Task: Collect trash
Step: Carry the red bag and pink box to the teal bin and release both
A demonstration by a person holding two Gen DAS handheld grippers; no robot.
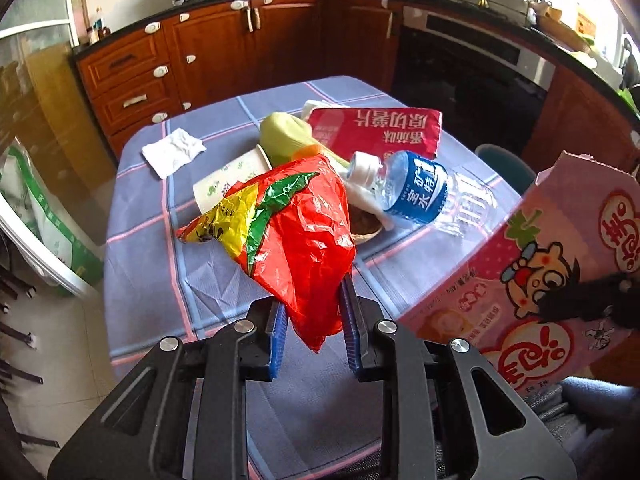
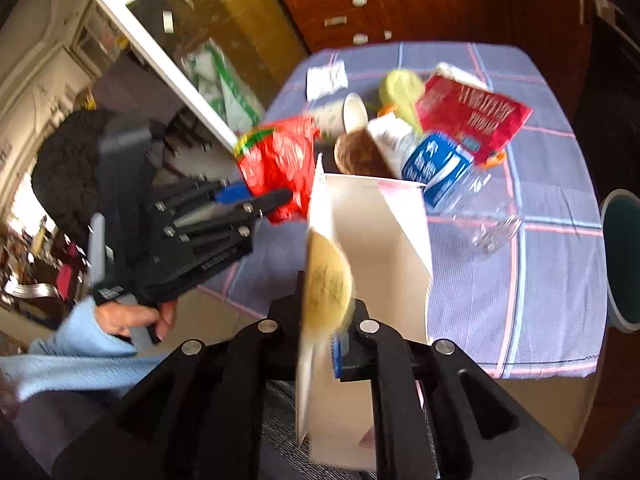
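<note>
My left gripper (image 1: 314, 318) is shut on a crumpled red plastic bag (image 1: 296, 232) and holds it above the near part of the table; it shows from the side in the right wrist view (image 2: 280, 200) with the bag (image 2: 280, 156). My right gripper (image 2: 320, 312) is shut on the wall of an open pink paper bag (image 2: 372, 248), which appears at the right in the left wrist view (image 1: 536, 276). On the blue checked tablecloth (image 1: 160, 280) lie a clear water bottle (image 1: 424, 192), a red snack packet (image 1: 380, 128), a paper cup (image 1: 228, 184), a green wrapper (image 1: 284, 136) and a white napkin (image 1: 172, 152).
Wooden kitchen cabinets (image 1: 224, 52) and a black oven (image 1: 472, 76) stand behind the table. A teal stool (image 2: 624, 260) is at the table's right. A glass door and a green-printed sack (image 1: 44, 220) are at the left. A small brown bowl (image 2: 356, 152) sits among the trash.
</note>
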